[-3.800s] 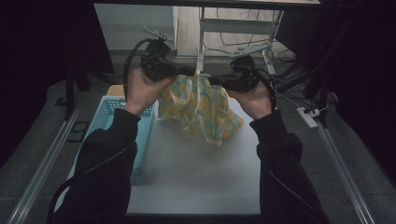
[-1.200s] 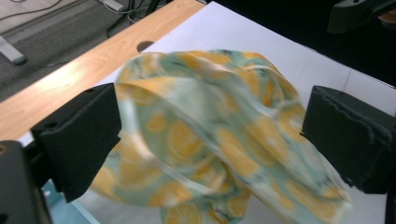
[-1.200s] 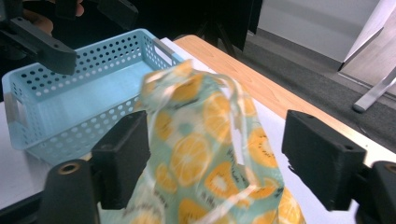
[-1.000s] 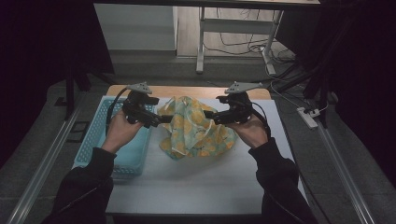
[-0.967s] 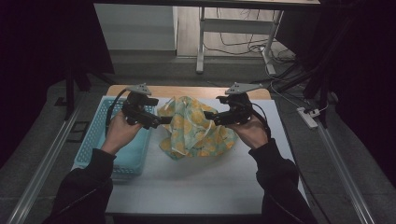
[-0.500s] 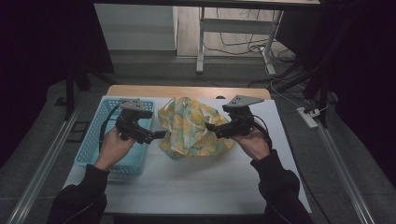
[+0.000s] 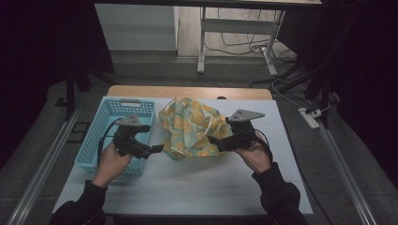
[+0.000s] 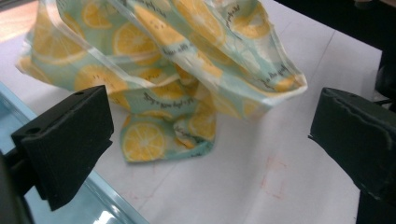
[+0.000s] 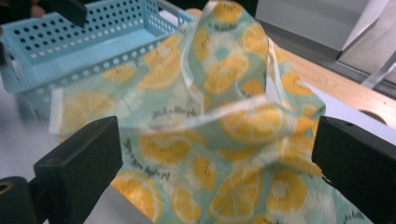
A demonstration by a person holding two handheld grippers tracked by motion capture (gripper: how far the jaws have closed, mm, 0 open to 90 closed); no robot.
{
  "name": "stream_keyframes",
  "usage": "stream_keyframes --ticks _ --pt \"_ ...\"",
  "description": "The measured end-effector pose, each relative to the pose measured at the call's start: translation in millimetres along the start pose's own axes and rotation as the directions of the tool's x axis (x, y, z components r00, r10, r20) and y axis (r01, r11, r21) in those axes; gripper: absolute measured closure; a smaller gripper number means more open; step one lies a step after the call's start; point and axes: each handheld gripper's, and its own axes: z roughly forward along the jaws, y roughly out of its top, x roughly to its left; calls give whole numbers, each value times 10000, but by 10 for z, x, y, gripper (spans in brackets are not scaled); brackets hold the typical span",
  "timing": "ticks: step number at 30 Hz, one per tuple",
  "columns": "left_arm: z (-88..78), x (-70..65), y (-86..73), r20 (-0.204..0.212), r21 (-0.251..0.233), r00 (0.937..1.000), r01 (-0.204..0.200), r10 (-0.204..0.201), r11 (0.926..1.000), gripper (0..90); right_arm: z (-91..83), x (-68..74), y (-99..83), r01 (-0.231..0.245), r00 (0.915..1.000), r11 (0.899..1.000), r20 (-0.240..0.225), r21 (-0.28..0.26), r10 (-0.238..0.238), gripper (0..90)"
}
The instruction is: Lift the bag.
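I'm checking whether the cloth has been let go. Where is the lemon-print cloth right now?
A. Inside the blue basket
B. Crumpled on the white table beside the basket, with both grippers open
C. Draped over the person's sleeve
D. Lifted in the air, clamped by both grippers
B: the lemon-print cloth lies bunched on the table right of the blue basket, with the left gripper and right gripper open beside it.

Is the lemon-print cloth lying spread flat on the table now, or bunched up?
Bunched up. The lemon-print cloth sits in a crumpled heap with raised folds on the table, beside the blue basket, not spread flat.
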Motion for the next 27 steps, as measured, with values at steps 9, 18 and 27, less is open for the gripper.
stream_keyframes --ticks 9,18,27 --pt "-62 -51 -256 -210 109 9995 245 -242 9996 0 -95 59 -163 3 9999 10000 127 37 -4 8" --pt "-209 -133 -473 -496 166 9977 460 -452 9988 0 -244 77 -359 -82 9996 9999 268 106 79 7" --pt "-393 -204 -769 -801 -70 9927 898 -901 9959 0 -444 114 -592 -288 9977 9996 613 -58 292 7"
